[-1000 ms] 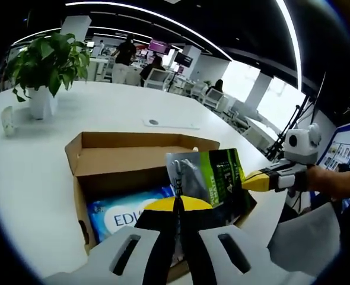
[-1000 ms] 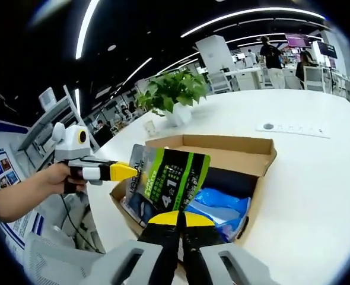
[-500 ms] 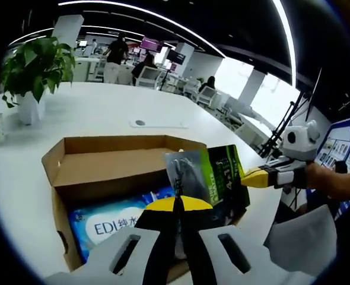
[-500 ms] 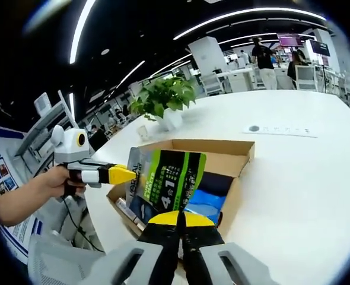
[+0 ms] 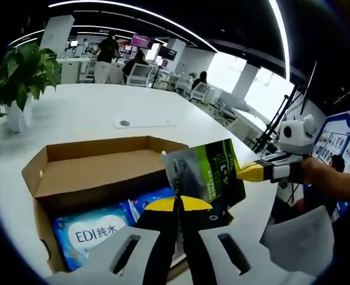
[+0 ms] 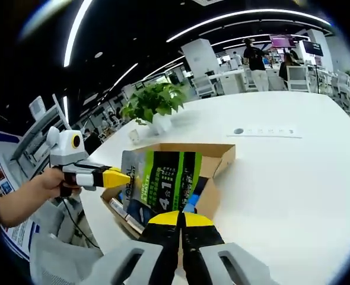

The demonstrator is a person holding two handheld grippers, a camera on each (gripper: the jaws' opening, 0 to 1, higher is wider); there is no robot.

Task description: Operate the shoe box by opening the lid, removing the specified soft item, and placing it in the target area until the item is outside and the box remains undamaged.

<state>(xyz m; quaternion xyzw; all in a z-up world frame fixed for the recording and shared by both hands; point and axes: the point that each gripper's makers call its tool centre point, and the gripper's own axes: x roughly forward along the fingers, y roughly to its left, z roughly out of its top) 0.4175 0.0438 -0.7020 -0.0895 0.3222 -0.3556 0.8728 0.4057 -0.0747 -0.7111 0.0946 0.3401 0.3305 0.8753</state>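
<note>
Holding the green-and-black pouch (image 5: 207,175) from both sides, we have the left gripper (image 5: 178,203) pinched shut on one edge and the right gripper (image 6: 180,218) pinched shut on another. The pouch stands upright, raised just ahead of each gripper, above the open shoe box (image 5: 98,166) on the white bench (image 5: 86,113). Below and beside the left gripper, a blue wipes pack (image 5: 95,225) lies inside the box. A potted plant (image 6: 151,104) stands beyond it.

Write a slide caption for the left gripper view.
Both grippers, left and right, hold a green pouch above the open shoe box on the white table.
</note>
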